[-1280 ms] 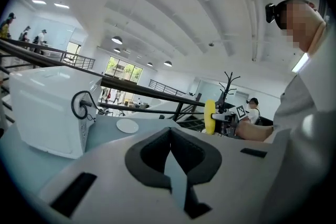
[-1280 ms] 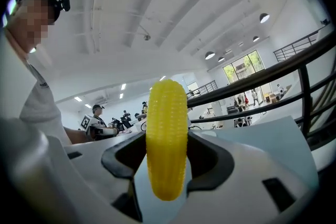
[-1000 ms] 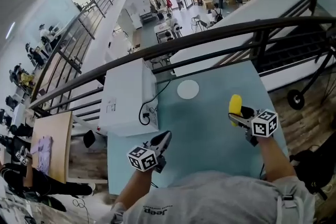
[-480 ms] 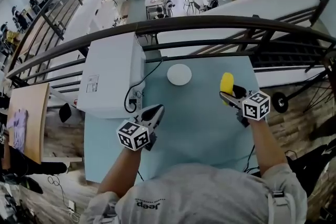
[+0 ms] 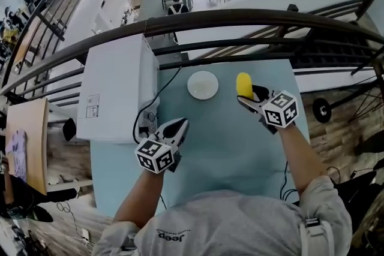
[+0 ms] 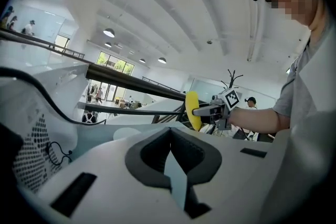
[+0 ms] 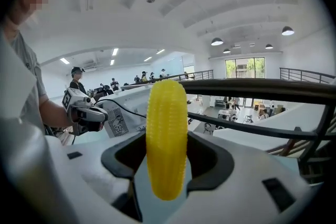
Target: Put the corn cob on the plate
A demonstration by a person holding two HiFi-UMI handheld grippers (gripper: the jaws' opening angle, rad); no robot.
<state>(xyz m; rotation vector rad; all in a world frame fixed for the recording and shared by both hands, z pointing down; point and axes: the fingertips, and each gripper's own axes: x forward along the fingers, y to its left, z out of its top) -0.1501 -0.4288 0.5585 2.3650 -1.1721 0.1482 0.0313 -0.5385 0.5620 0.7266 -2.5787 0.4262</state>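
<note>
A yellow corn cob (image 5: pixel 243 84) stands upright between the jaws of my right gripper (image 5: pixel 251 95), which is shut on it. It hangs over the pale blue table (image 5: pixel 222 153), just right of the small white round plate (image 5: pixel 203 85) and apart from it. In the right gripper view the corn cob (image 7: pixel 166 139) fills the gap between the dark pads. My left gripper (image 5: pixel 176 128) is at the table's left side with its jaws together and nothing in them. From the left gripper view I see the plate (image 6: pixel 125 132) ahead and the corn cob (image 6: pixel 192 110) to the right.
A white box-shaped device (image 5: pixel 114 93) sits at the table's left, with a black cable (image 5: pixel 157 99) running onto the table. A dark railing (image 5: pixel 240 21) runs along the far edge, and beyond it the floor drops to a lower level.
The right gripper has carried the corn cob forward and to the left, closer to the plate. The left gripper has moved forward too. Both grips look the same.
</note>
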